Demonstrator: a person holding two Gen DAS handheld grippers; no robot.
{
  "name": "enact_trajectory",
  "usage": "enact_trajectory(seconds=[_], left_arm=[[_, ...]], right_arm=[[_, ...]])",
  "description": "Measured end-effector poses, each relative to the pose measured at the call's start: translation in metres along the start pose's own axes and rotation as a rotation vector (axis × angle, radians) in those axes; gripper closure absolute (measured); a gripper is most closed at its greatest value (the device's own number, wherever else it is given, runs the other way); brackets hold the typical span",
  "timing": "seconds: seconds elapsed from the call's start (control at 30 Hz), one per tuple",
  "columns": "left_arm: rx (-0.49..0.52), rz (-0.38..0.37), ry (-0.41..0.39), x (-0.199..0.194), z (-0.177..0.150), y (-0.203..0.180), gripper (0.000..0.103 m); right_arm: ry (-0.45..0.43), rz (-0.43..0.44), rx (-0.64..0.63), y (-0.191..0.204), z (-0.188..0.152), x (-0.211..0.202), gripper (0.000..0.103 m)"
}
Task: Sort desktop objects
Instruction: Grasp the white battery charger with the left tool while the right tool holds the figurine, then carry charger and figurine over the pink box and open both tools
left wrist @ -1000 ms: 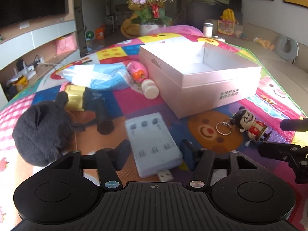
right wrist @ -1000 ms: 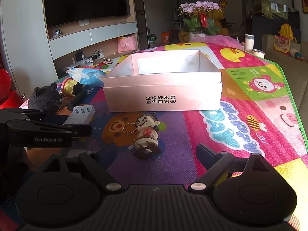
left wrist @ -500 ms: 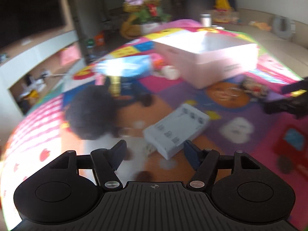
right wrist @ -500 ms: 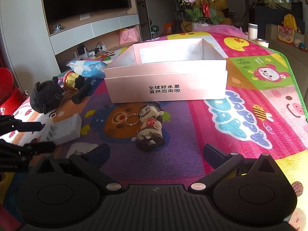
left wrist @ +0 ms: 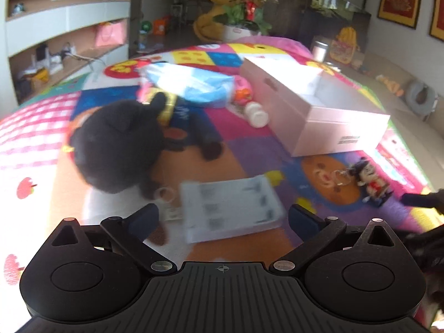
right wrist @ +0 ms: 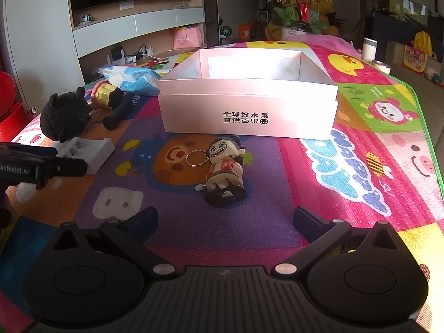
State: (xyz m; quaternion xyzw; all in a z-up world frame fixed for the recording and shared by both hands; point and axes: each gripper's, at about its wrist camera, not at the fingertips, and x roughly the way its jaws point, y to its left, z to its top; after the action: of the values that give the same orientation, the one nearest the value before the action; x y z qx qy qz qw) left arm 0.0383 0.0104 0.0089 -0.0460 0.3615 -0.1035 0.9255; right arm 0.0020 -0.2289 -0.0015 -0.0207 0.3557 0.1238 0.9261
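A white battery charger (left wrist: 230,208) lies flat on the play mat between the fingers of my left gripper (left wrist: 223,216). The jaws are opening and the pads stand clear of it. The charger (right wrist: 86,152) also shows in the right wrist view, beside my left gripper's finger (right wrist: 41,166). My right gripper (right wrist: 224,219) is open with nothing in it, just short of a small doll keychain (right wrist: 226,174) lying on the mat. The open pink box (right wrist: 247,116) sits behind the doll and looks bare inside.
A black plush toy (left wrist: 116,144) lies left of the charger, with a blue plastic bag (left wrist: 188,83) and a small white bottle (left wrist: 256,115) behind it, next to the box (left wrist: 319,116). The mat's green edge (right wrist: 427,127) runs along the right.
My left gripper's jaws spread wide and let go of the charger, which now lies crosswise on the mat. The left gripper swung toward the plush toy. My right jaws widened slightly.
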Motion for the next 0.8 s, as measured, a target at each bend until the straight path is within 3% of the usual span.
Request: enact_trajectory(seconds=[0.2, 0.33, 0.43, 0.57, 0.8], left_arm=[[0.033, -0.017, 0.016, 0.017, 0.006, -0.035, 0.001], [0.14, 0.096, 0.003, 0.03, 0.002, -0.054, 0.001], [0.147, 0.082, -0.003, 0.025, 0.0, -0.052, 0.008], [0.129, 0.065, 0.009, 0.012, -0.005, -0.044, 0.008], [0.169, 0.013, 0.02, -0.017, -0.026, -0.05, 0.008]], right_arm=[[-0.006, -0.012, -0.034, 0.004, -0.002, 0.0, 0.0], [-0.013, -0.009, -0.038, 0.004, -0.002, 0.0, 0.0], [-0.008, 0.008, -0.045, 0.003, 0.0, -0.001, 0.0], [-0.042, 0.016, 0.003, -0.006, 0.01, -0.003, 0.001], [-0.062, -0.022, -0.06, -0.001, 0.038, 0.013, 0.033]])
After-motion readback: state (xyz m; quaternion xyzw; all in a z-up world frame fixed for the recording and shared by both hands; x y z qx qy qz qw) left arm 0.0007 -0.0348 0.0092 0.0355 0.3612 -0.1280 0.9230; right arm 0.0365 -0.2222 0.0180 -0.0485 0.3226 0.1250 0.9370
